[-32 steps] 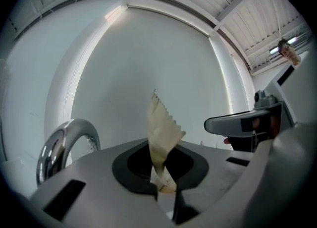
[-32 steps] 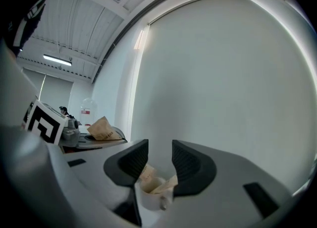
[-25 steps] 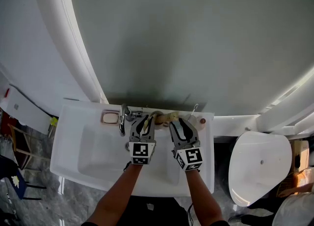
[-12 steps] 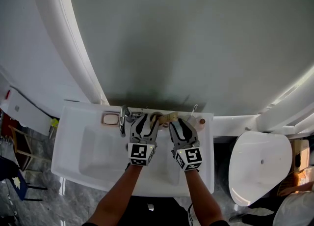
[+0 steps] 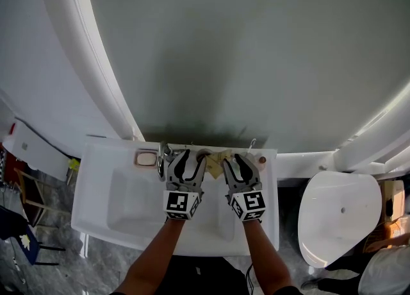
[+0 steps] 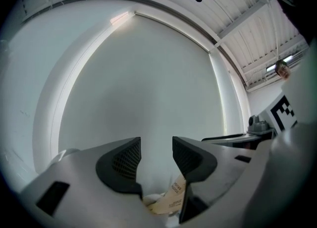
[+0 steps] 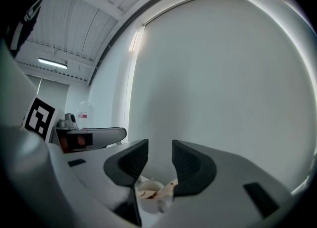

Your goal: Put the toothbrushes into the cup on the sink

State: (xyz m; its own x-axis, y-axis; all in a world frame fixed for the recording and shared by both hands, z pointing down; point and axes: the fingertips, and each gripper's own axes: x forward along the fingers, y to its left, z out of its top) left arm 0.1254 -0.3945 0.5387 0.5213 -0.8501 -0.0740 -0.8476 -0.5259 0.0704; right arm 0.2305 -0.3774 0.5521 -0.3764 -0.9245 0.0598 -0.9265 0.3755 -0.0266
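Observation:
In the head view, a small cup stands on the back ledge of the white sink, to the right of the faucet. Pale paper-wrapped toothbrushes stick out of it toward the right. My left gripper hovers just left of the cup; its jaws are opening, with nothing between them. In the left gripper view, a wrapped toothbrush shows below the left gripper. My right gripper stands open just right of the cup. The right gripper view shows the cup and toothbrushes beneath the empty right gripper.
A chrome faucet and a soap dish with pink soap sit left of the cup. A small brown round thing lies at the ledge's right end. A white toilet stands to the right. A curved white wall rises behind.
The left gripper's jaws have gone from shut to open, letting go of the wrapped toothbrush at the cup. Both grippers have drawn back slightly toward me.

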